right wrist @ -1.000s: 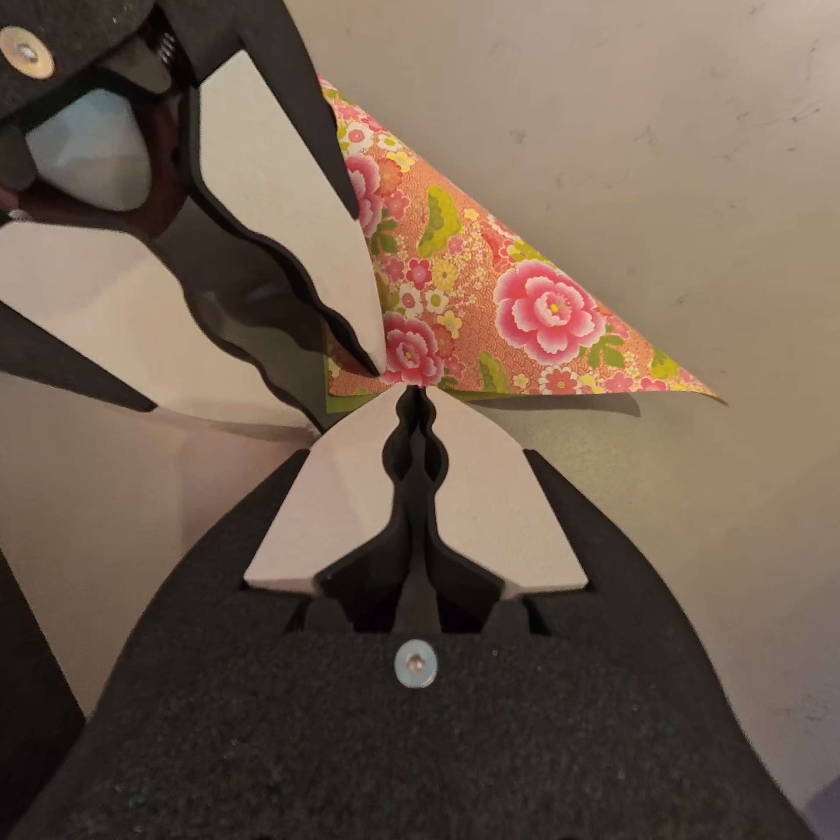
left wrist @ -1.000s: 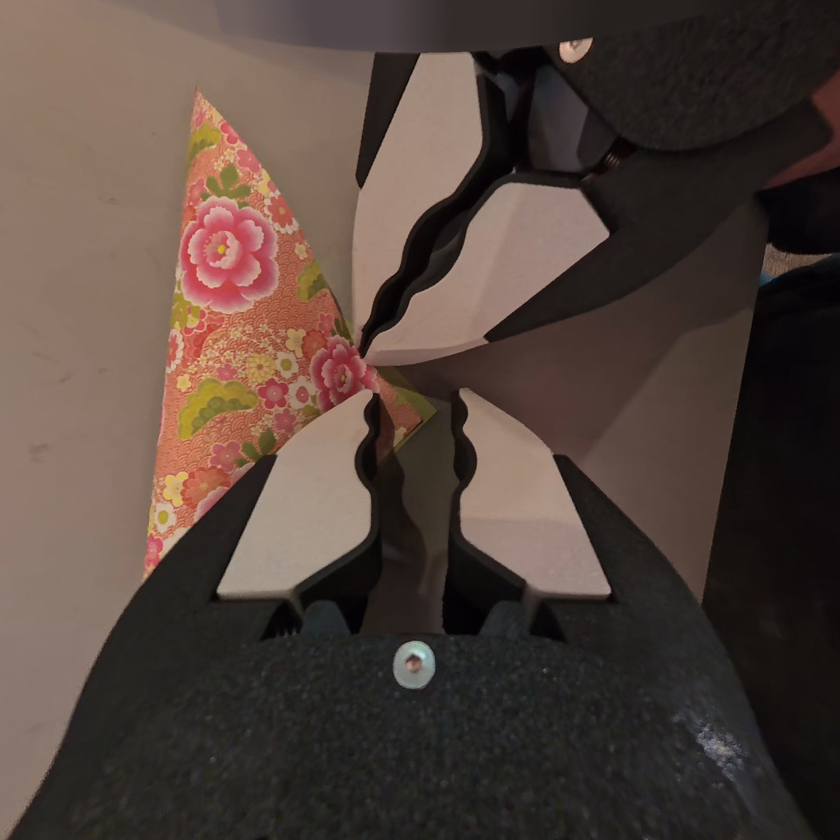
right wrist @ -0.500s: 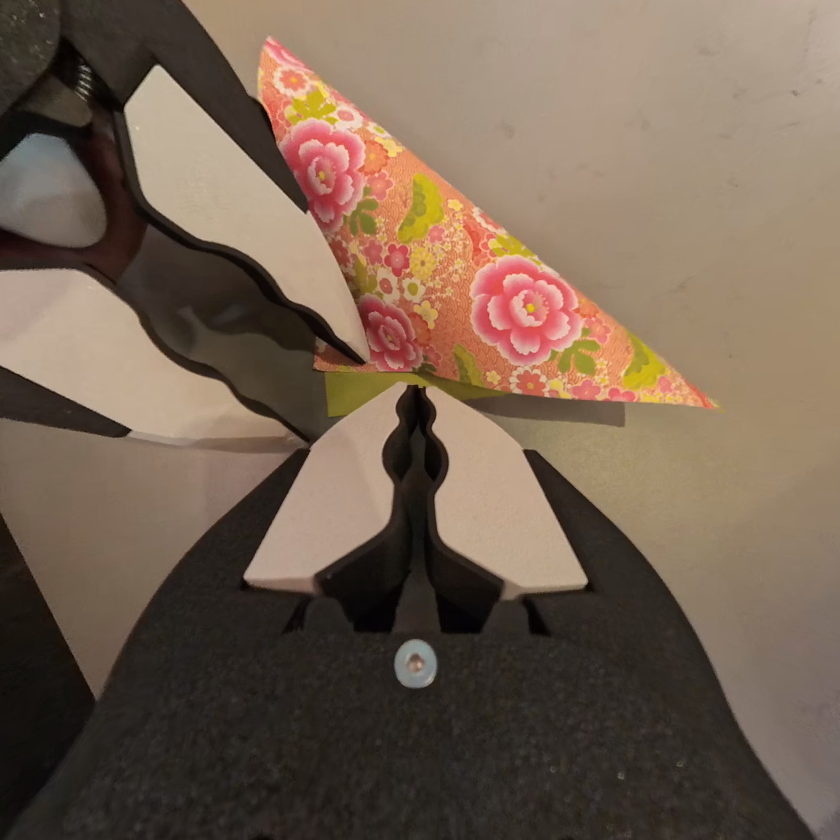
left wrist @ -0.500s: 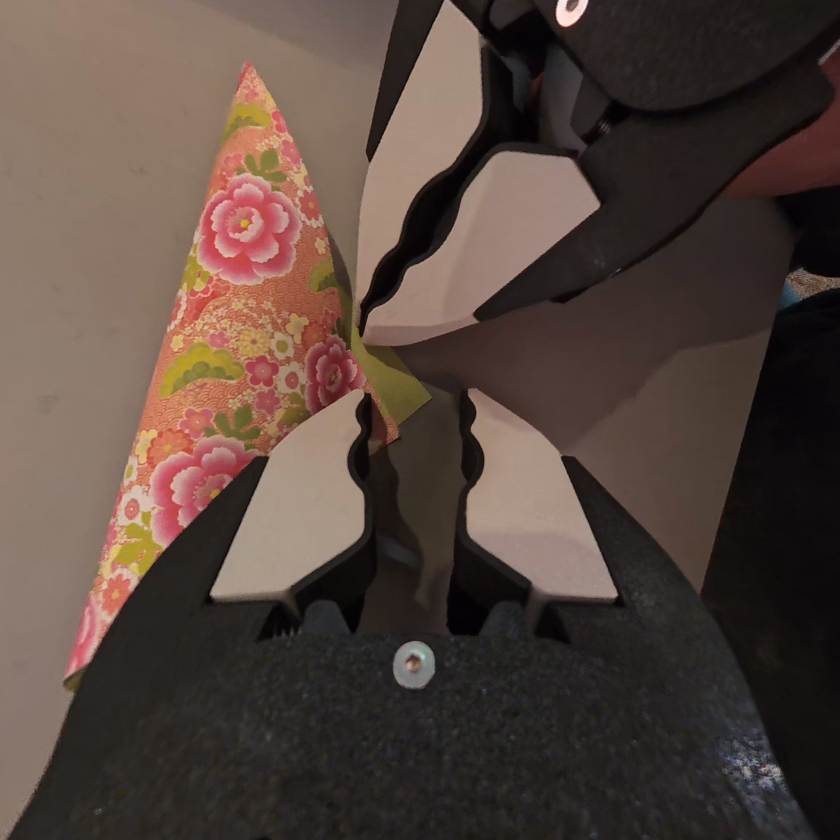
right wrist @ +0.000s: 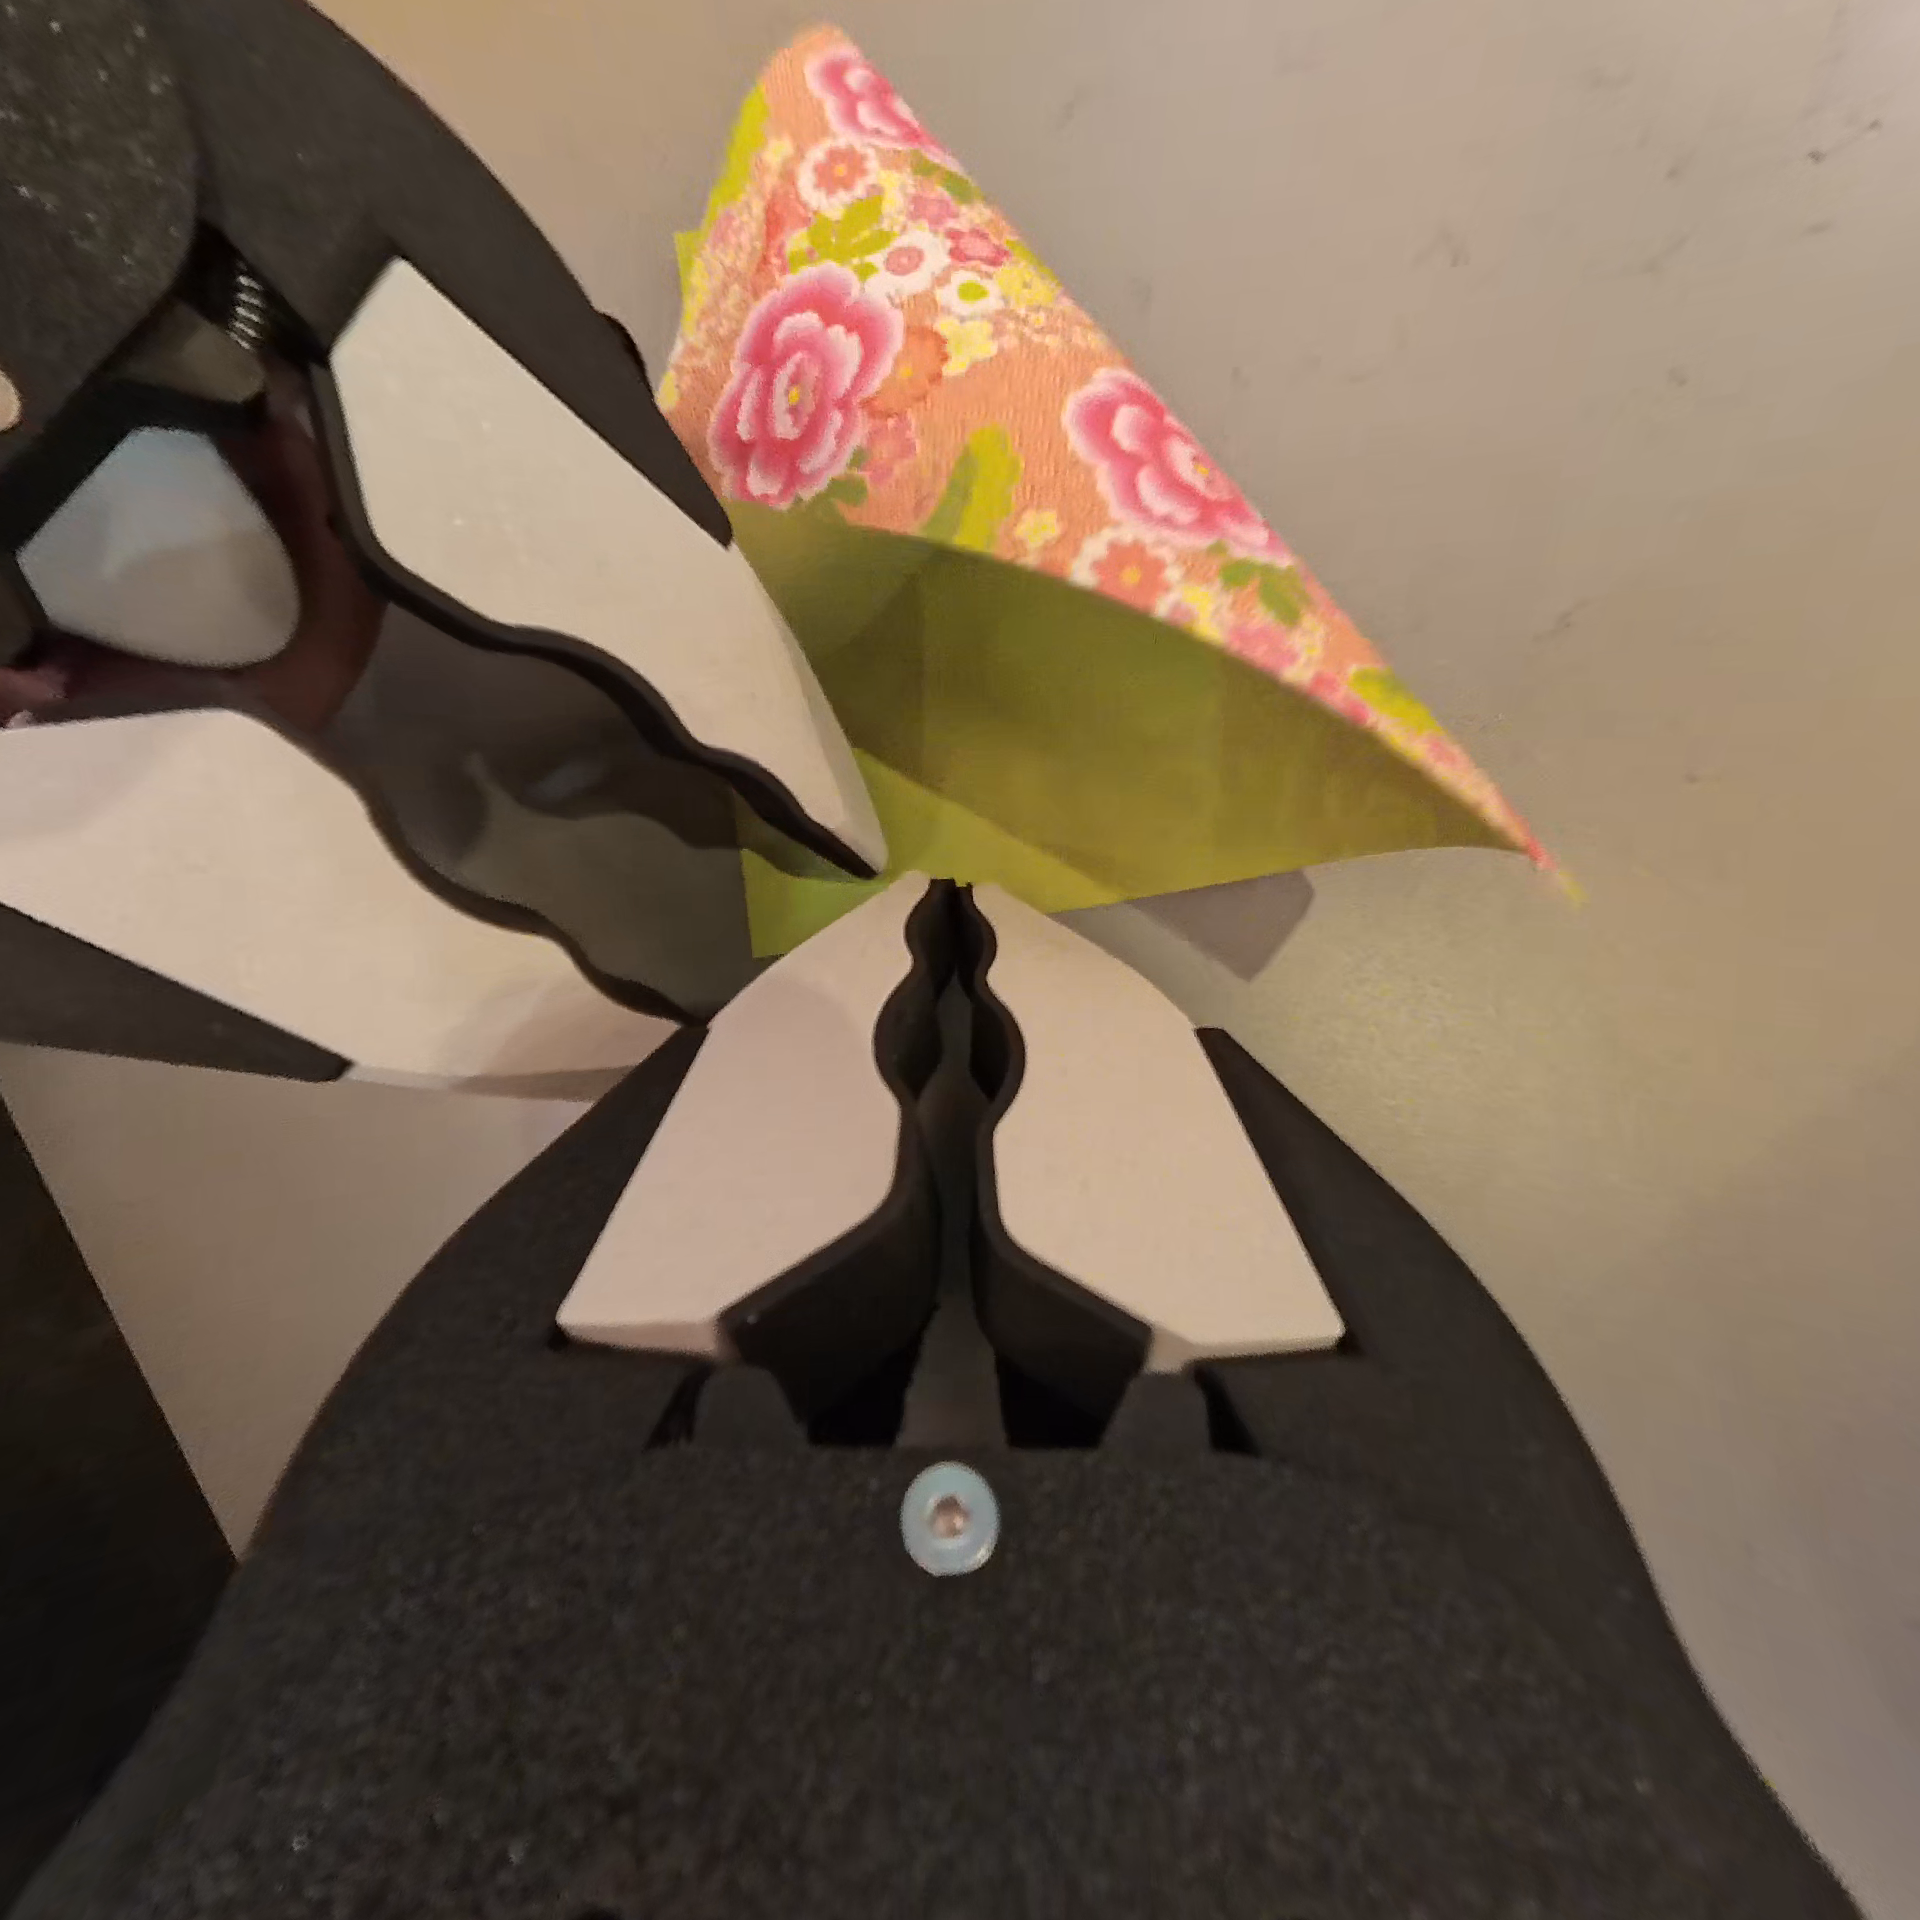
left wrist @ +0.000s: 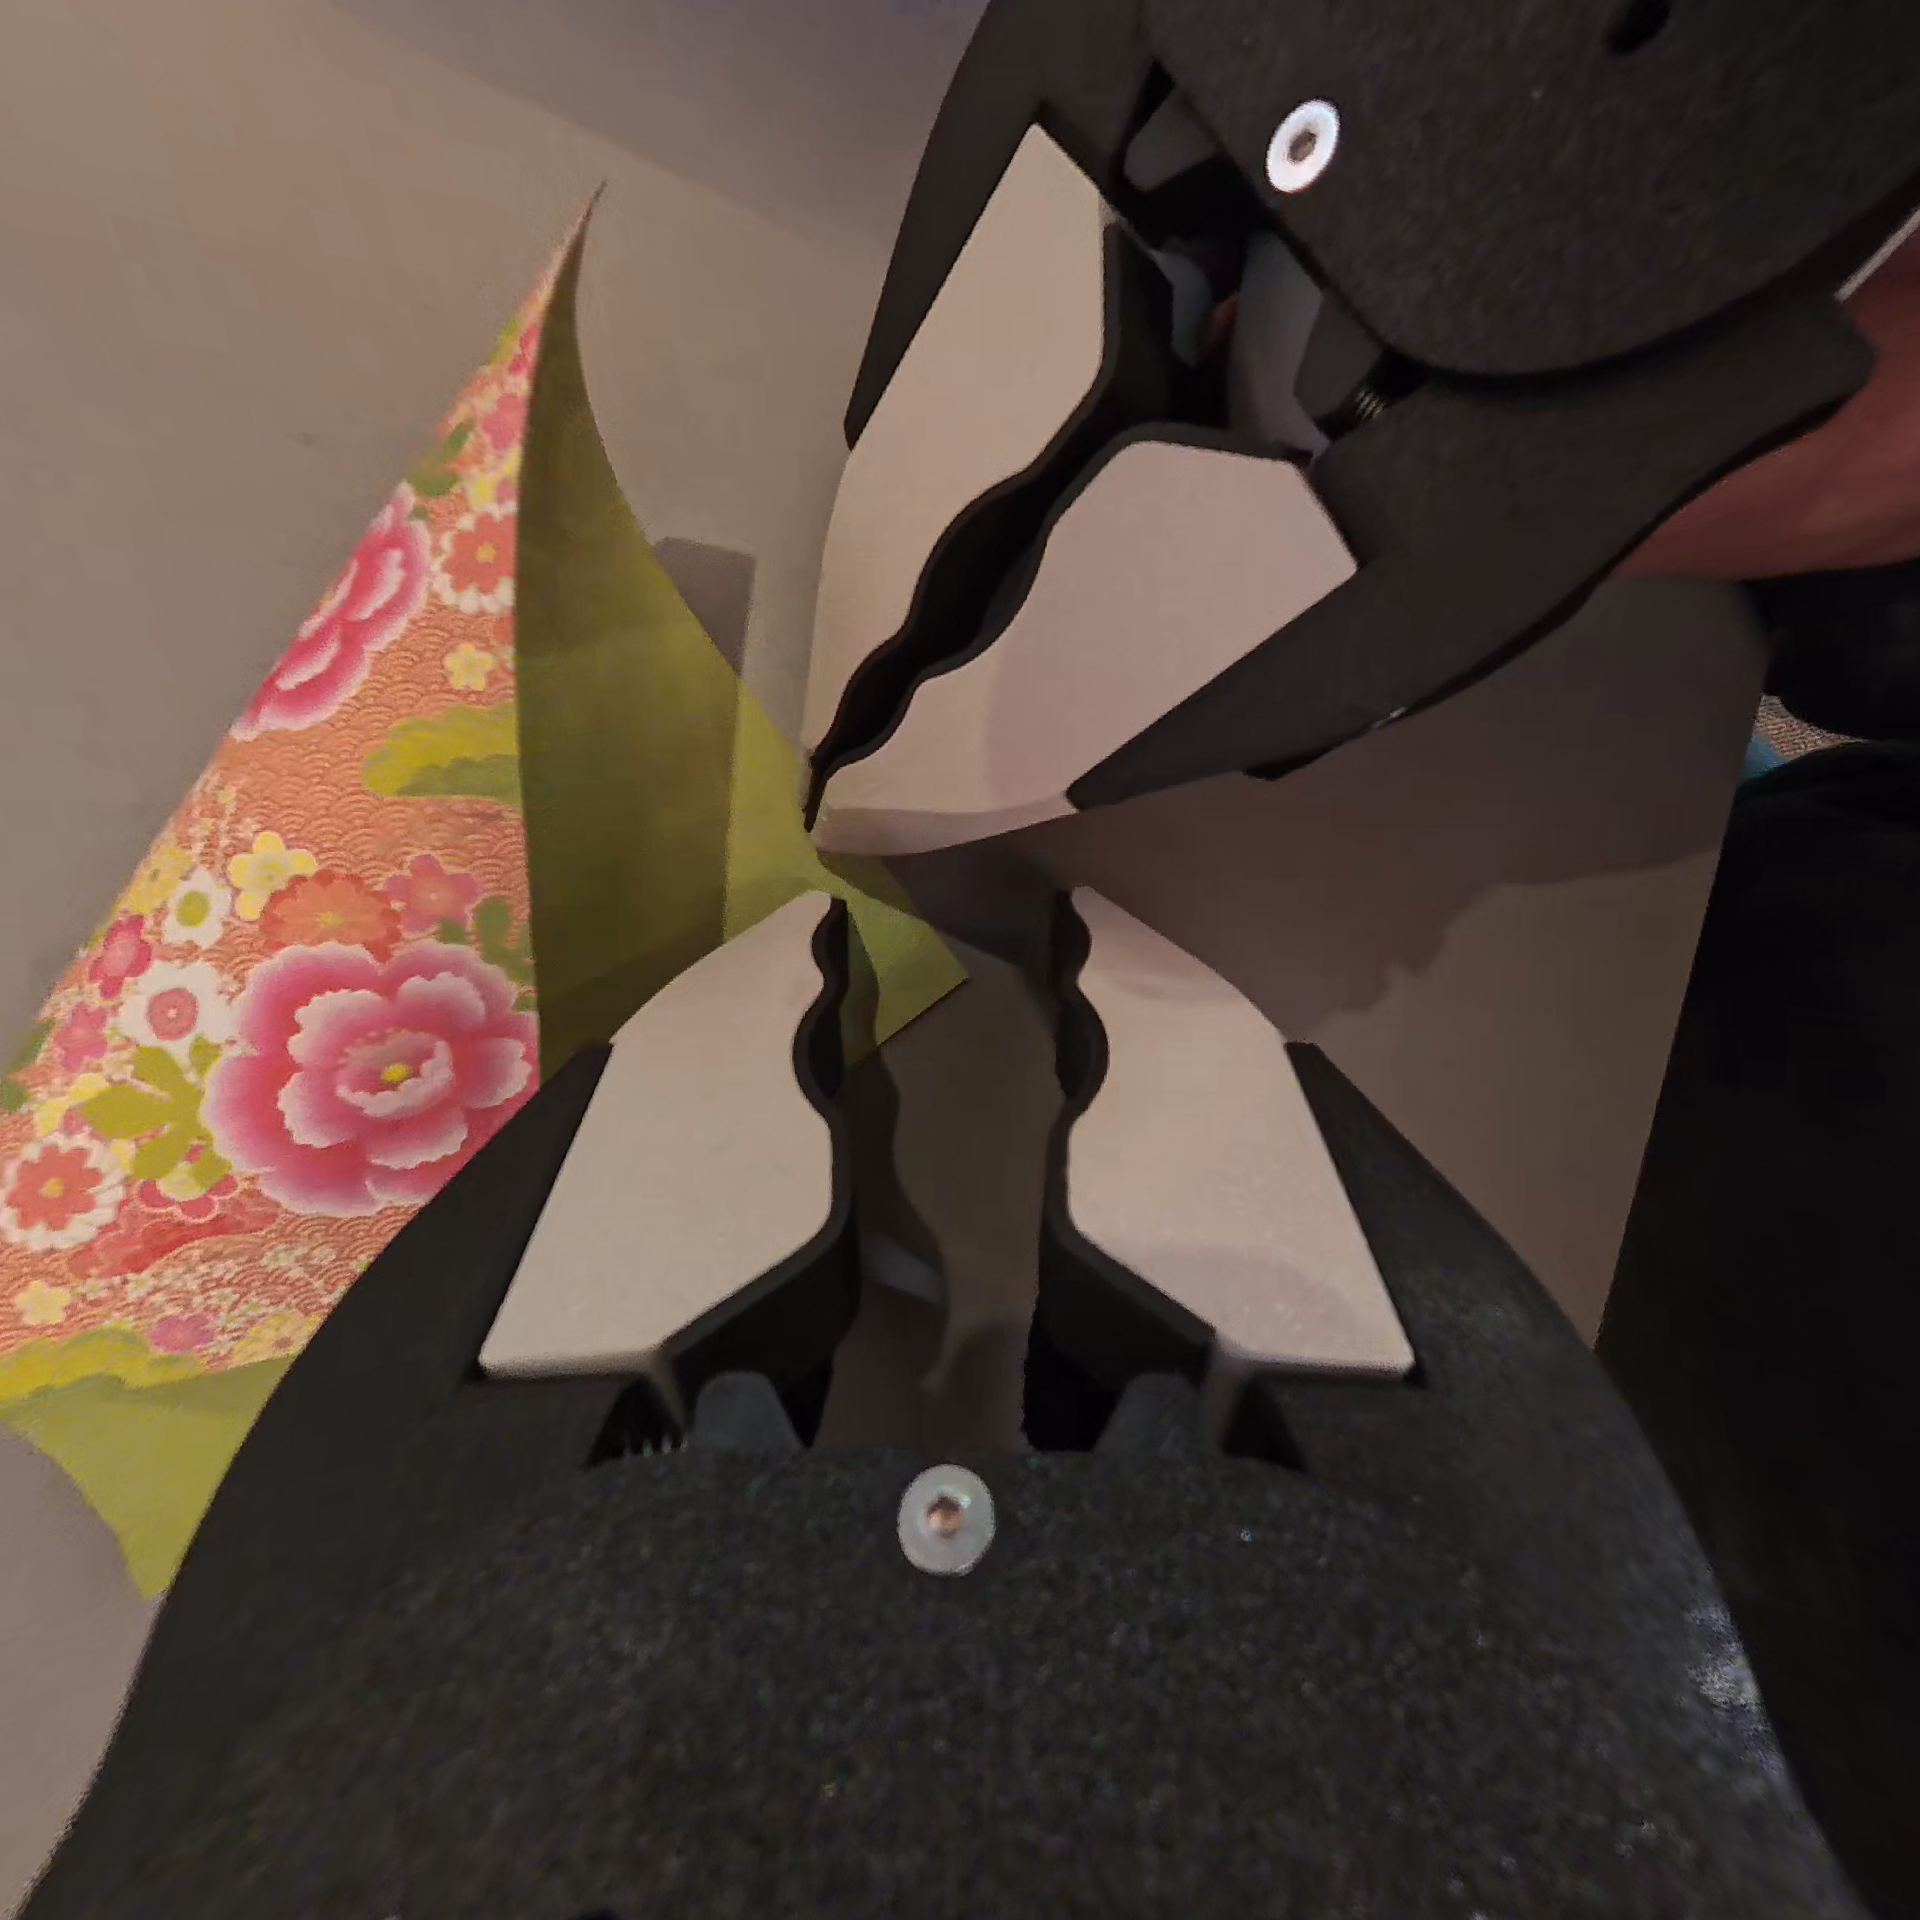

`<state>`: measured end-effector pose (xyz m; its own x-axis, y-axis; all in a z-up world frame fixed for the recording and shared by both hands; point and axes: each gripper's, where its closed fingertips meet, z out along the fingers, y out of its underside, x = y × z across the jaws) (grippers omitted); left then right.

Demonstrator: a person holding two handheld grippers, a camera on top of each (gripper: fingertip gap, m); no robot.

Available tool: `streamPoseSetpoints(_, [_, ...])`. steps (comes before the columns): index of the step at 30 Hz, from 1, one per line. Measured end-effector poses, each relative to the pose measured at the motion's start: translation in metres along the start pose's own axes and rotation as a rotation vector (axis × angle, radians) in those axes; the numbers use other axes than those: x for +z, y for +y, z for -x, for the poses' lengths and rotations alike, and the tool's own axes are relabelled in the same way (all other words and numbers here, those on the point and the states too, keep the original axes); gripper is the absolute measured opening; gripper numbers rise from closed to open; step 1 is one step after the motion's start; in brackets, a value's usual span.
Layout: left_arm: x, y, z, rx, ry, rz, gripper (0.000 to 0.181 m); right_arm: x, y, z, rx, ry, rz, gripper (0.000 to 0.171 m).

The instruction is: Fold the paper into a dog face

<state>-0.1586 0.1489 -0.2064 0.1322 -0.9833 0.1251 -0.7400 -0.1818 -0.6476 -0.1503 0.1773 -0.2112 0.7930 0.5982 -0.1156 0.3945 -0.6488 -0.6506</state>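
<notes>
The paper [left wrist: 343, 1039] is floral pink and orange on one side and plain green on the other. It is folded, and one layer stands up off the beige table [left wrist: 156, 312], showing the green inside. My right gripper [right wrist: 940, 883] is shut on the paper [right wrist: 1039, 416] at its green corner and holds it raised. It also shows in the left wrist view [left wrist: 816, 800], pinching that corner from the upper right. My left gripper [left wrist: 951, 914] is open. Its left fingertip [left wrist: 800, 935] rests against the green corner, which reaches into the gap. It also shows in the right wrist view [right wrist: 774, 945].
A small grey rectangular patch [right wrist: 1247, 925] lies on the table under the raised paper. The table's right edge borders a dark area [left wrist: 1766, 1143]. A hand [left wrist: 1766, 520] holds the right gripper. Bare table [right wrist: 1558, 312] lies beyond the paper. Both grippers' tips are close together, under 4 cm apart.
The right gripper has lifted the pinched corner, so the paper has opened and turned and now shows its green inside. The left gripper has stayed open at the same corner.
</notes>
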Motion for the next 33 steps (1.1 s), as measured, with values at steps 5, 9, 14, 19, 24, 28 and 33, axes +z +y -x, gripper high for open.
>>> streamPoseSetpoints(5, [-0.021, -0.004, 0.006, -0.025, -0.056, -0.072, 0.040, 0.000, 0.000, 0.000, 0.004, -0.013, -0.010, 0.000])
streamPoseSetpoints(9, [-0.045, -0.008, 0.017, -0.044, -0.101, -0.126, 0.042, 0.000, 0.000, 0.000, -0.004, -0.009, -0.012, 0.000])
streamPoseSetpoints(14, [-0.056, -0.007, 0.027, -0.061, -0.115, -0.159, 0.042, 0.000, 0.000, 0.000, -0.002, -0.010, -0.011, 0.000])
streamPoseSetpoints(19, [-0.075, -0.015, 0.082, -0.069, -0.251, -0.148, 0.042, 0.000, 0.000, 0.000, -0.003, -0.010, -0.012, 0.000])
streamPoseSetpoints(24, [-0.057, -0.017, 0.154, -0.226, -0.197, -0.066, 0.047, 0.000, 0.000, 0.000, -0.003, -0.010, -0.012, 0.000])
streamPoseSetpoints(28, [-0.042, -0.012, 0.172, -0.313, -0.141, -0.033, 0.046, 0.000, 0.000, 0.000, -0.006, -0.007, -0.013, 0.000])
streamPoseSetpoints(33, [-0.024, -0.011, 0.162, -0.359, -0.076, -0.028, 0.046, 0.000, 0.000, 0.000, -0.002, -0.014, -0.012, 0.000])
